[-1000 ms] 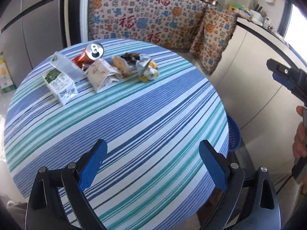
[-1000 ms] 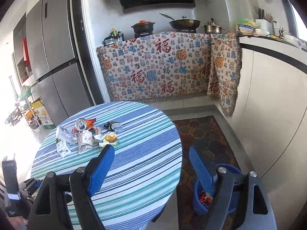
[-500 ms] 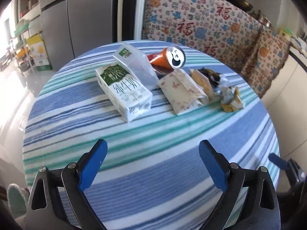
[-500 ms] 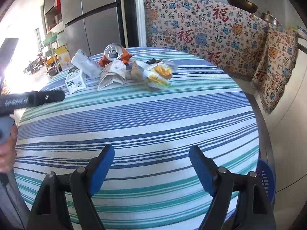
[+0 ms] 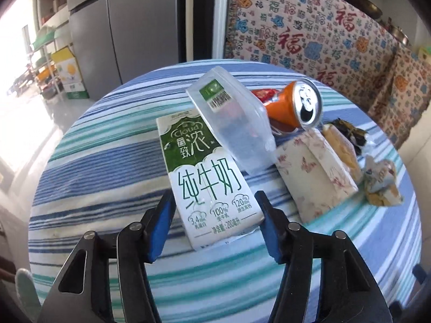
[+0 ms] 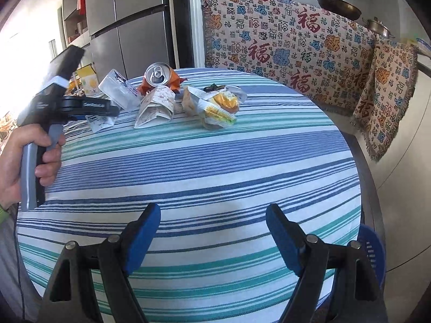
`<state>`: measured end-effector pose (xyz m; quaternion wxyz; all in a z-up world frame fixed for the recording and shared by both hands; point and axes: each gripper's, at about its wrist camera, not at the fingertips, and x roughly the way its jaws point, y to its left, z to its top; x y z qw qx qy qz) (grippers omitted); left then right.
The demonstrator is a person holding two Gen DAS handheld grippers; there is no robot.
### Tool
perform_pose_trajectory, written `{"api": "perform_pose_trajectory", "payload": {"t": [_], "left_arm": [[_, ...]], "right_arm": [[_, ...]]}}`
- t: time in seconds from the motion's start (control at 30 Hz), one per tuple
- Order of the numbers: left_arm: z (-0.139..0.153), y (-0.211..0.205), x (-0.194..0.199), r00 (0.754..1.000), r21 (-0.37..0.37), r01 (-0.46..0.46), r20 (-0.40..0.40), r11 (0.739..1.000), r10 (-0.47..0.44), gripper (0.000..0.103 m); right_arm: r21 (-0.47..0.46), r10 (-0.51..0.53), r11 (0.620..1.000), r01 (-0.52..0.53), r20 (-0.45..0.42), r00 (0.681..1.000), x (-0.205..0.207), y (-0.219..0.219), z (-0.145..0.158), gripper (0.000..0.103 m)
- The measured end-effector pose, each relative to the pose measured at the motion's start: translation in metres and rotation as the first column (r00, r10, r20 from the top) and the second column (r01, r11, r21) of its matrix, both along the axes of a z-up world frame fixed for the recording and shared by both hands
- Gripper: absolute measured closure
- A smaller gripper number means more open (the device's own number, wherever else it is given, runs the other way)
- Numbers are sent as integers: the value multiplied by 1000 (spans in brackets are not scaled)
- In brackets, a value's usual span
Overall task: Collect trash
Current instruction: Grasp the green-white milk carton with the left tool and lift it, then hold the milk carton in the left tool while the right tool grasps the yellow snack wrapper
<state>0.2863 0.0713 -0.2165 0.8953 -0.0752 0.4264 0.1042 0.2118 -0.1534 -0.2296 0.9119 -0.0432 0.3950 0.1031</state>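
Note:
A green and white milk carton [image 5: 207, 183] lies on the striped round table [image 5: 107, 167]. My left gripper [image 5: 215, 215] has its blue pads on both sides of the carton's near end, touching or nearly touching. A clear plastic box [image 5: 231, 123] leans on the carton. Behind are an orange can [image 5: 293, 107], a floral paper packet [image 5: 315, 175] and crumpled wrappers [image 5: 382, 183]. My right gripper [image 6: 212, 234] is open and empty over the table's near edge, far from the trash pile [image 6: 167, 99].
A blue basket [image 6: 374, 255] stands on the floor right of the table. A steel fridge [image 6: 129, 27] and a patterned cloth over the counter [image 6: 296, 48] are behind. The hand holding the left gripper [image 6: 35, 145] shows at the left.
My left gripper moved forward to the milk carton and narrowed around its near end. My right gripper stayed open and barely moved.

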Motion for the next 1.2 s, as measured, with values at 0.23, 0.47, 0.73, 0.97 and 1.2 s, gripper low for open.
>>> {"api": "perform_pose_trajectory", "payload": {"t": [0.23,0.47,0.73,0.97,1.2], "left_arm": [[11,-16,-88,978,-133,210,9,969,-210,42],[8,-2,-72,990,-82,144,22,986,-143,21],[-6,-8,-60,987,-44,149,-49,988,-151,18],[-14,1,-56,993,-4,97,-64,995,-97,19],[-19,-7,-53,993,59,99,-63,993,-95,18]], "right_arm": [[16,-26,1000,26,-2,1000,-4,-12,-4,21],[40,-51,998,52,-33,998,-7,-17,-14,20],[9,-10,1000,10,-13,1000,55,12,13,20],[-105,21,994,-28,-69,997,142,57,10,20],[-35,4,999,-9,-134,991,147,41,-14,57]]}}
